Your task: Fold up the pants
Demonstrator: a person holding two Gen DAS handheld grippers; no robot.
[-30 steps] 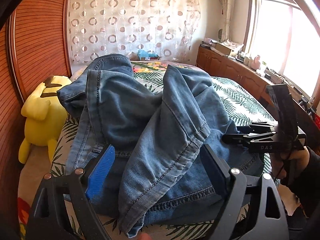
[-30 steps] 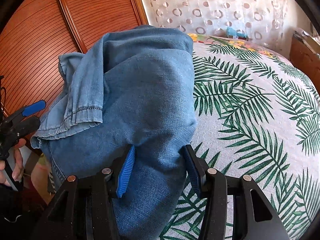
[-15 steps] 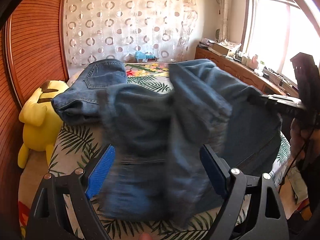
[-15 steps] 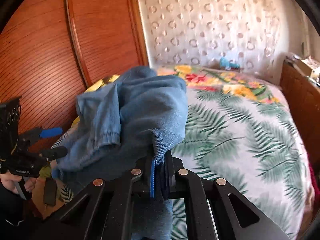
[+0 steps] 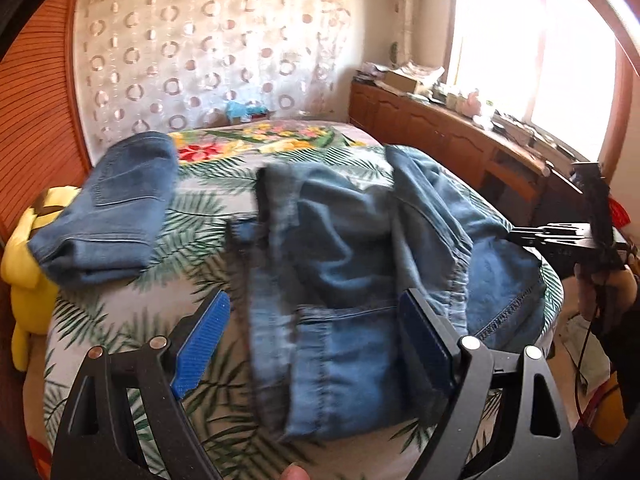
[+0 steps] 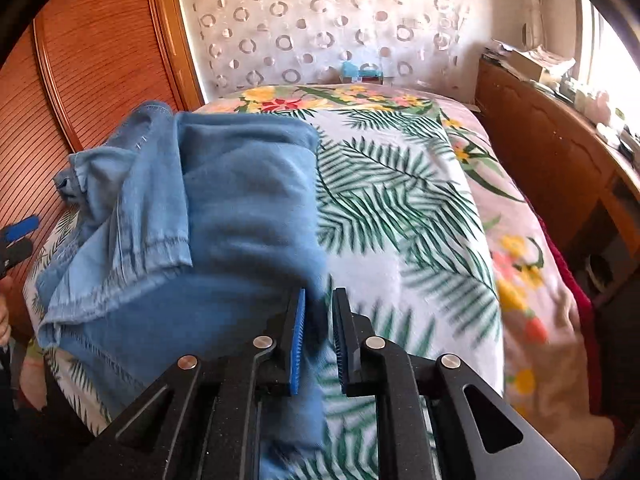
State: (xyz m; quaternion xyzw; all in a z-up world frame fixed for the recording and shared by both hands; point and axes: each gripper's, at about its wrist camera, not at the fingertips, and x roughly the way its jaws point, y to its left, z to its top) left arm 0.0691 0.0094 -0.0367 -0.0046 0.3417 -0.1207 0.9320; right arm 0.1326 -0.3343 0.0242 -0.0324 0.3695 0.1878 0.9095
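Dragged to the right across the bedspread (image 5: pixel 192 208) since a second ago: pants (image 5: pixel 352 240), then heaped in front of the left-wrist camera and hiding the folded jeans (image 5: pixel 116 208), now clear of them. Lying now in a rumpled heap on the near right part of the bed, one hemmed edge hanging over the near side, the waistband end bunched toward the far left of the heap in the right-wrist view (image 6: pixel 240 220). Blurred in places.

Left gripper (image 5: pixel 314 300) spread wide, gripping nothing; near edge of the pants lying between and beyond its blue pads (image 5: pixel 200 340), touching neither as far as can be seen. Seen again at the left edge of the right-wrist view (image 6: pixel 20 232), just beside the heap.

Right gripper (image 6: pixel 318 292) clamped on a fold half a second back, now parting; strip of denim hanging through the narrow gap, close against the blue pad, with a sliver of bedspread (image 6: pixel 400 200) showing beside the other pad. From the left wrist, visible at the right edge of the heap (image 5: pixel 560 236), held in a hand (image 5: pixel 608 292).

Folded jeans resting flat on the far left of the bed, well apart from the pants. Yellow plush toy (image 5: pixel 24 248) wedged at the left side of the bed. Ring-patterned curtain (image 5: pixel 200 60) across the far wall, wooden sideboard (image 5: pixel 440 128) along the right under a bright window.
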